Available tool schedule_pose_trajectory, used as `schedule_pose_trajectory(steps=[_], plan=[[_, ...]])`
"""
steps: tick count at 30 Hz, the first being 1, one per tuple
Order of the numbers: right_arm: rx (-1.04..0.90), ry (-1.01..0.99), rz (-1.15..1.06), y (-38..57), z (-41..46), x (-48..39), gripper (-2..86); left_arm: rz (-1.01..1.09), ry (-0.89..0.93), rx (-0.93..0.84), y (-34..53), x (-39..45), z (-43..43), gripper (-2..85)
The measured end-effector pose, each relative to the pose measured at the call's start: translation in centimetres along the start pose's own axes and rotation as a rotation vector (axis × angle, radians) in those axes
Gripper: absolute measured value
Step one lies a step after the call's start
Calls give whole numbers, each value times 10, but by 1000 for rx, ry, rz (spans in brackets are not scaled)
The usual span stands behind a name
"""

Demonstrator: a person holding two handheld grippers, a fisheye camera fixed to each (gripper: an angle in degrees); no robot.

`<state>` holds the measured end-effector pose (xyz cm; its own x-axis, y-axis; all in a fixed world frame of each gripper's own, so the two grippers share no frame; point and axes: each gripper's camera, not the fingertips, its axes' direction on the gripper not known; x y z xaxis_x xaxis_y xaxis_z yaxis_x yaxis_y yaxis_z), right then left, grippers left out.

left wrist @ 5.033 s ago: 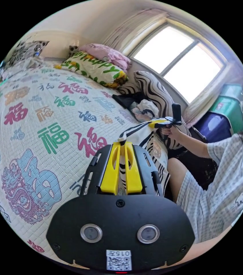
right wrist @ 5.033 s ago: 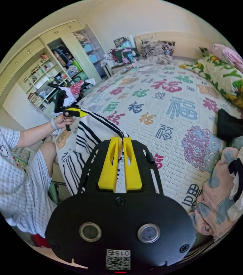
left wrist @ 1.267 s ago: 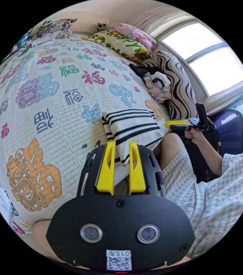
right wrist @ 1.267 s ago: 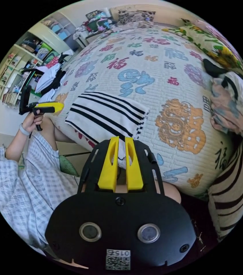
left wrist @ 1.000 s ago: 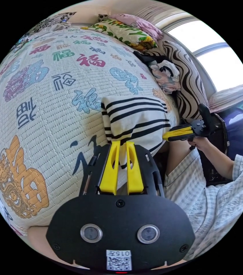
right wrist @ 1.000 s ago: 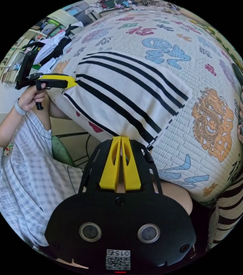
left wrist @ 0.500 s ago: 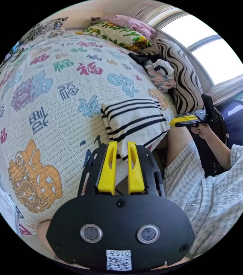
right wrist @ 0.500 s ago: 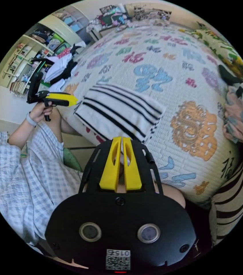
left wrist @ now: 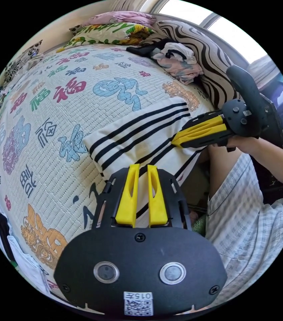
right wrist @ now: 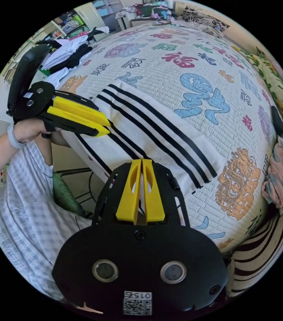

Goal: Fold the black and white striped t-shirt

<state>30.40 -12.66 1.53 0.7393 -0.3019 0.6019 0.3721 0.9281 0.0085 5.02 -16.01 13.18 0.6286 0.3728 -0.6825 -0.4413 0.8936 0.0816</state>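
Striped t-shirt [left wrist: 138, 133] lies folded at the bed [left wrist: 47, 110] edge. Left gripper [left wrist: 141, 168] hovers over it at 6 o'clock, jaws slightly apart — right gripper [right wrist: 142, 162], jaws nearly together, grips nothing visible.

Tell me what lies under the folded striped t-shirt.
The striped t-shirt lies on the bedspread at the bed's edge. Its near end hangs over the edge. The print beneath it is covered.

I work in a home bedroom: a bed [left wrist: 47, 110] under a patterned quilt, pillows [left wrist: 108, 31] by the window [left wrist: 215, 23], laundry [right wrist: 67, 50] beyond.
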Motion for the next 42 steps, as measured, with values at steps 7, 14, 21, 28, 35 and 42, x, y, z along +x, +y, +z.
schedule_pose_trajectory(steps=[7, 14, 21, 28, 35, 42], plan=[[275, -296, 244, 37, -18, 89, 46, -191, 292, 169, 30, -79, -76, 81], [345, -612, 507, 76, 28, 199, 99, -455, 503, 231, 88, -191, -110, 144], [275, -824, 478, 44, 94, 234, 130, -460, 695, 217, 94, -230, -132, 180], [271, -900, 422, 5, 139, 243, 130, -415, 735, 194, 91, -241, -174, 165], [244, -956, 377, -53, 191, 226, 75, -385, 671, 161, 86, -242, -226, 132], [269, -898, 382, -87, 203, 197, 38, -404, 784, 194, 112, -257, -298, 83]])
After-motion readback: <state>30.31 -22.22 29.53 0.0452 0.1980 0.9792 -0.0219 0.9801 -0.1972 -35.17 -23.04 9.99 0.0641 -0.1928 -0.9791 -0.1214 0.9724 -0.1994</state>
